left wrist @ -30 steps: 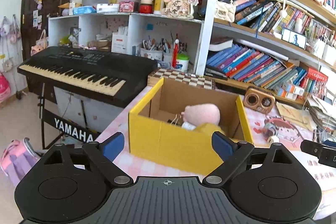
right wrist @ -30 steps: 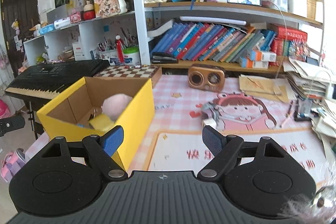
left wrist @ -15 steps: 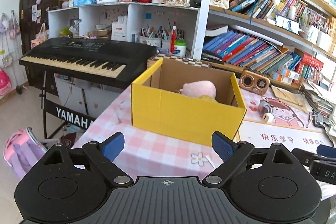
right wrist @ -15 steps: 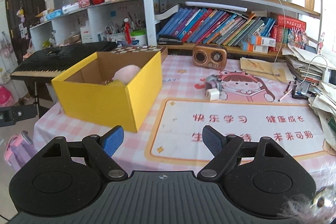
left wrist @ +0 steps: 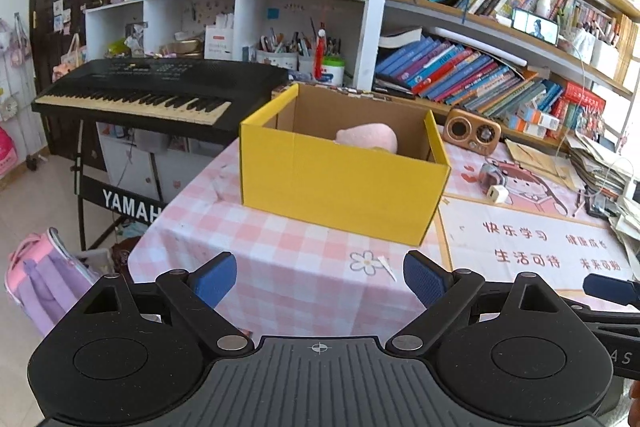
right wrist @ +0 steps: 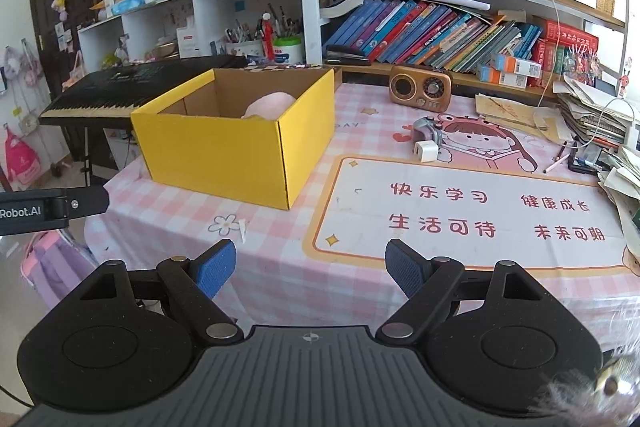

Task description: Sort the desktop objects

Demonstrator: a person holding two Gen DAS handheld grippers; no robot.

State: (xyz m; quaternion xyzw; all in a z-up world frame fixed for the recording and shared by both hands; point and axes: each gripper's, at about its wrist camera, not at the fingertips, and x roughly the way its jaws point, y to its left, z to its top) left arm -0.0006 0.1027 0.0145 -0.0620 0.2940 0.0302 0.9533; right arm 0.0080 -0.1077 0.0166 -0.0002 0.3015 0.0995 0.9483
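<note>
Both grippers hang off the near edge of the table [right wrist: 280, 259], each with its 2 blue-padded fingers spread wide and nothing between them: the left gripper [left wrist: 319, 277] faces the yellow box [left wrist: 340, 187], the right gripper [right wrist: 310, 265] faces the printed desk mat [right wrist: 460, 211]. The open-topped yellow box stands on the pink checked cloth at the table's left side, and a pink plush toy [right wrist: 270, 103] lies inside it, its top showing above the rim. To the right of the box, on the cartoon part of the mat, a white charger cube [right wrist: 425, 151] sits touching a small grey gadget [right wrist: 427, 133], well apart from both grippers. A brown retro radio [right wrist: 420, 87] stands farther back near the bookshelf [right wrist: 440, 27]. Loose papers [right wrist: 600, 115] pile along the right edge, and a black keyboard [left wrist: 152, 91] stands beyond the table's left side.
</note>
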